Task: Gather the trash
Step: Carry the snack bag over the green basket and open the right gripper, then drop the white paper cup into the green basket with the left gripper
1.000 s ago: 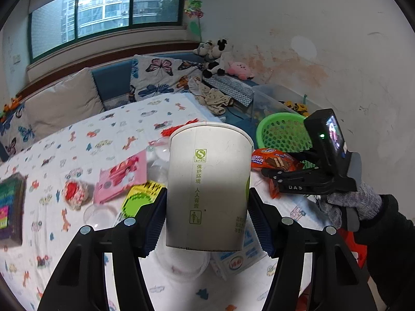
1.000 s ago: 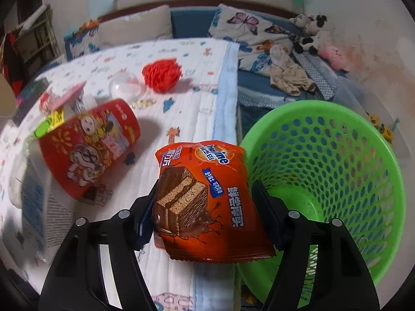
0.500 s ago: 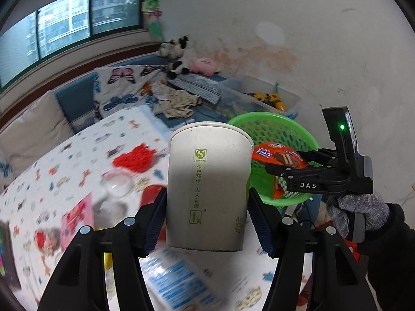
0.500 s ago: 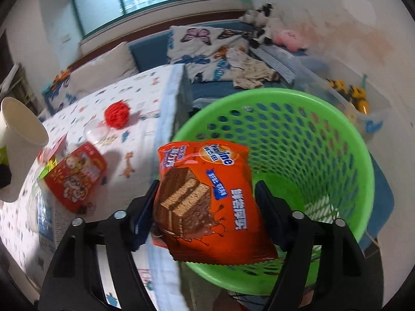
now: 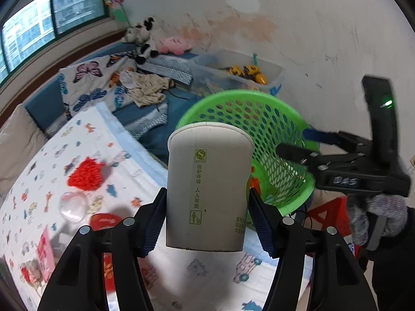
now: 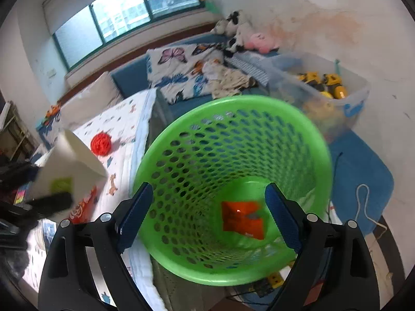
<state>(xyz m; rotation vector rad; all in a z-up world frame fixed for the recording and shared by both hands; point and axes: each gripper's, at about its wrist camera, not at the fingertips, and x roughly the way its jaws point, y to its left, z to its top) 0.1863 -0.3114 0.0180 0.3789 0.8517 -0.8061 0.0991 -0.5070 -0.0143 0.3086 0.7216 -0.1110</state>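
Right claw (image 6: 206, 216) has just been opening, nothing between; orange wrapper (image 6: 242, 219) lies in green basket (image 6: 306, 129). Left claw (image 5: 207, 221) clamps paper cup (image 5: 208, 184) near bed's edge; carry over rim before releasing.

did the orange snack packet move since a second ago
Yes. The orange snack packet has left the right gripper, whose jaws have just been opening, and now sits inside the green basket.

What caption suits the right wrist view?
Open right gripper above the green basket, orange wrapper inside.
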